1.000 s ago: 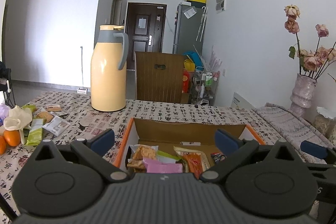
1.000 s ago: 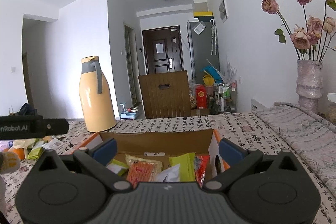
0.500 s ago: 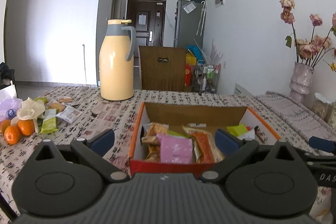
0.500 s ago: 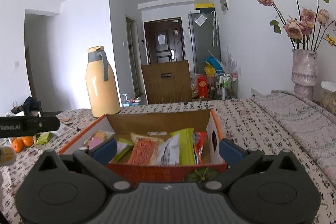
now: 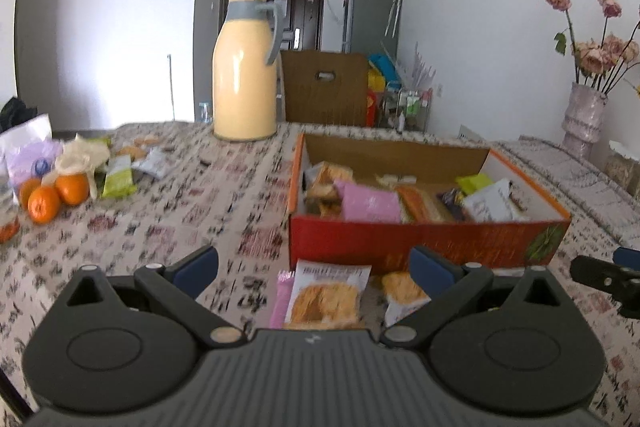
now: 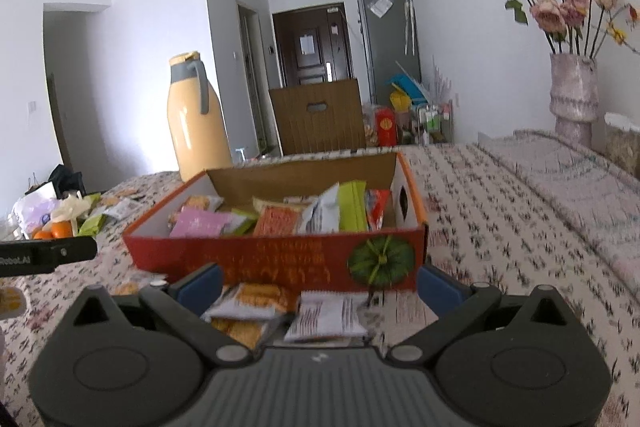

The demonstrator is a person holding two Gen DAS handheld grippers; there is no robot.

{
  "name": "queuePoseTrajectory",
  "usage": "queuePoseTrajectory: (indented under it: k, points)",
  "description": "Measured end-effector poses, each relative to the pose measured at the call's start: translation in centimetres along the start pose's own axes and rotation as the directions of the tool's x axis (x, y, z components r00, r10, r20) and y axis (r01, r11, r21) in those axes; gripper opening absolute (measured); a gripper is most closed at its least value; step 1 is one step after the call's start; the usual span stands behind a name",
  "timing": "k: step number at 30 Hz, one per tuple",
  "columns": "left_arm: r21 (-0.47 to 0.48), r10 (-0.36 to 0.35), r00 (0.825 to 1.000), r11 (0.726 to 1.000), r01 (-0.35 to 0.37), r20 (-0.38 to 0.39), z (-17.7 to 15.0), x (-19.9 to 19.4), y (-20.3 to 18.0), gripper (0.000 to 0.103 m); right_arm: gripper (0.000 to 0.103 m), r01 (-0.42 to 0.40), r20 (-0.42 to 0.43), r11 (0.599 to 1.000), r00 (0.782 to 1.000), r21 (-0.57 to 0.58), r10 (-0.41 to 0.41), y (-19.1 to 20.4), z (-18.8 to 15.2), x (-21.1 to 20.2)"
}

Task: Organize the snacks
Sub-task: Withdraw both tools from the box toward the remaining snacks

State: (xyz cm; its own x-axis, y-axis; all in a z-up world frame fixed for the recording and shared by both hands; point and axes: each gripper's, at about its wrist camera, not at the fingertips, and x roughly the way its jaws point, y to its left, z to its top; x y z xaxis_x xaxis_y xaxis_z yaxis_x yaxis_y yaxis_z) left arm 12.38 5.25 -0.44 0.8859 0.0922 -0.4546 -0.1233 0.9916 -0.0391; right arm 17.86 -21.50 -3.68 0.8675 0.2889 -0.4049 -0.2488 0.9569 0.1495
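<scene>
Your left gripper [image 5: 314,269] is spread wide, holding nothing, low centre of the left wrist frame over loose snack packets [image 5: 326,297] lying on the tablecloth [image 5: 160,227]. Your right gripper [image 6: 320,285] is also spread and empty, with more packets [image 6: 326,315] between its fingers. The orange snack box [image 6: 280,255] sits mid-frame just beyond both, packed with packets. Yellow thermos [image 5: 245,67] stands upper centre-left; oranges [image 5: 54,195] and a green packet [image 5: 118,181] are at the left edge.
</scene>
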Motion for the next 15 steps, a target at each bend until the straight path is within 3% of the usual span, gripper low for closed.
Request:
queuePoseTrajectory:
  k: [8,15]
  points:
    - [-0.017,-0.003,0.999,1.0,0.002,-0.052,-2.5,1.5,0.6,0.103,0.103,0.027,-0.058,1.0,0.998,0.007,-0.027,-0.3,-1.9,0.0]
    - [-0.04,-0.019,0.999,0.999,0.018,-0.038,-3.1,1.9,0.8,0.103,0.103,0.044,-0.075,0.999,0.996,0.011,-0.043,-0.5,-2.2,0.2]
